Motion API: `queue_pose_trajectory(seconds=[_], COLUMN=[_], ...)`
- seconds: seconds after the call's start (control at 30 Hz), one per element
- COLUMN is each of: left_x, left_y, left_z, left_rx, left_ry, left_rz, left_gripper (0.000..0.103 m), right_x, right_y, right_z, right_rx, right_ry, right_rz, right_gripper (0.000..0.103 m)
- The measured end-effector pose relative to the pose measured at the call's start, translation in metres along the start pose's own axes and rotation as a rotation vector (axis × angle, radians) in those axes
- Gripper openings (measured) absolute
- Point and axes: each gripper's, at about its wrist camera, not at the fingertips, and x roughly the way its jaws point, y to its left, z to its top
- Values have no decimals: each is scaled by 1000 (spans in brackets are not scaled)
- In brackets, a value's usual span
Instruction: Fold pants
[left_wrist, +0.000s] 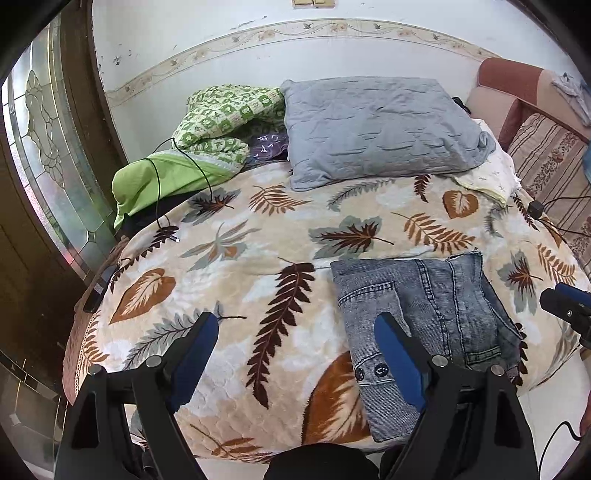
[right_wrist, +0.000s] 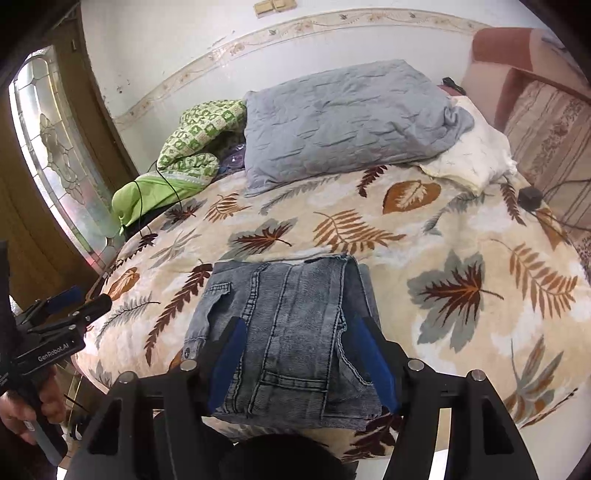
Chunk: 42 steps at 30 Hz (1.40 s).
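The grey-blue denim pants (left_wrist: 424, 317) lie folded into a compact rectangle on the leaf-patterned blanket (left_wrist: 240, 258) near the bed's front edge; they also show in the right wrist view (right_wrist: 288, 332). My left gripper (left_wrist: 295, 332) is open and empty, above the blanket just left of the pants, its right finger over their edge. My right gripper (right_wrist: 299, 347) is open and empty, above the near end of the pants, its fingers spread either side of them. The right gripper's tip (left_wrist: 565, 302) shows at the left wrist view's right edge. The left gripper (right_wrist: 74, 302) shows at the far left of the right wrist view.
A grey pillow (left_wrist: 376, 125), a green quilt (left_wrist: 207, 133) and a white cloth (left_wrist: 491, 170) lie at the bed's far end. A black cable (left_wrist: 184, 173) trails over the blanket's left side. A charger (left_wrist: 535, 208) sits at the right. A sofa (left_wrist: 546, 147) stands right, a glass door (left_wrist: 48, 147) left.
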Motion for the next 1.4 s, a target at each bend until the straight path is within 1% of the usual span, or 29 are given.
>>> queue_pose_trajectory(seconds=[0.47,0.77,0.97,1.1,1.27,1.4], left_x=[15,27,31,31,30,30], left_y=[-6,-7,-6,-6,-6,-5], left_z=[-4,-10,-12,-11,-12,-13], left_rx=[6,4,-2,-5,-8,-8], left_ry=[46,82,98,95,96,97], left_rz=[25,30,38,42,50,67], left_gripper=[87,87,87,87,87,87], right_x=[6,15,20,21,24,25], right_y=[-21,-28,-26,-18,-8,3], right_z=[-6,-9,-12,-11,-11,-12], right_rx=[68,88,90,66,51,42], right_ry=[2,39,53,47,54,63], right_rz=[9,14,19,3,11,34], right_gripper=[67,67,67,67,67,67])
